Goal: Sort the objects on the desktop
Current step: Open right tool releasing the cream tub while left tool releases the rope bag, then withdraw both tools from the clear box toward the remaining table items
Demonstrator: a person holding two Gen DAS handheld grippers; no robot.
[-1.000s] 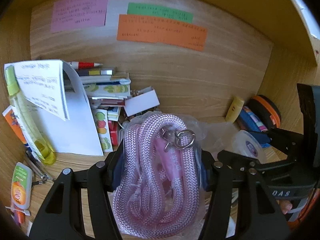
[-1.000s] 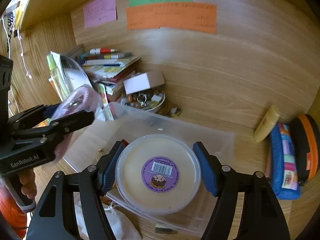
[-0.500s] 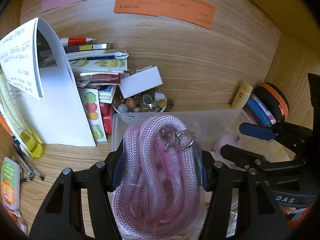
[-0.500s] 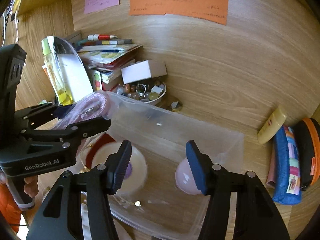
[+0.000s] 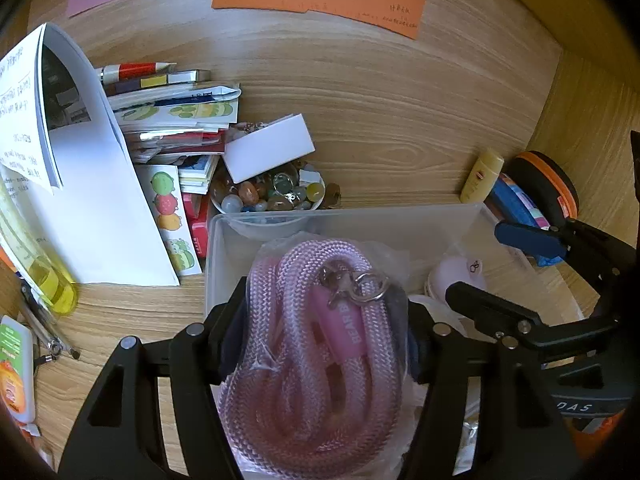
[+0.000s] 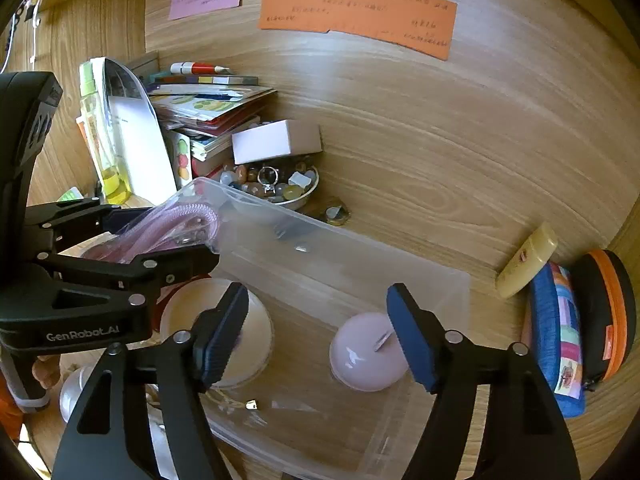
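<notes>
My left gripper (image 5: pixel 320 340) is shut on a bagged pink rope (image 5: pixel 320 360) with a metal clasp and holds it over the left end of a clear plastic bin (image 5: pixel 400 224). It also shows in the right wrist view (image 6: pixel 152 232) with the rope (image 6: pixel 180 220). My right gripper (image 6: pixel 320 336) is open and empty above the bin (image 6: pixel 360 272). Inside the bin lie a round cream container (image 6: pixel 256 332) and a pale pink round object (image 6: pixel 360 360).
A bowl of beads (image 6: pixel 280 188), a white box (image 6: pixel 276 142), a stack of books (image 6: pixel 208 112) and a paper sheet (image 5: pixel 92 200) stand behind the bin. A yellow tube (image 6: pixel 528 260) and pouches (image 6: pixel 592 320) lie right. Notes hang on the wooden back wall.
My right gripper let go of the cream container into the bin and opened. My left gripper carried the rope forward over the bin.
</notes>
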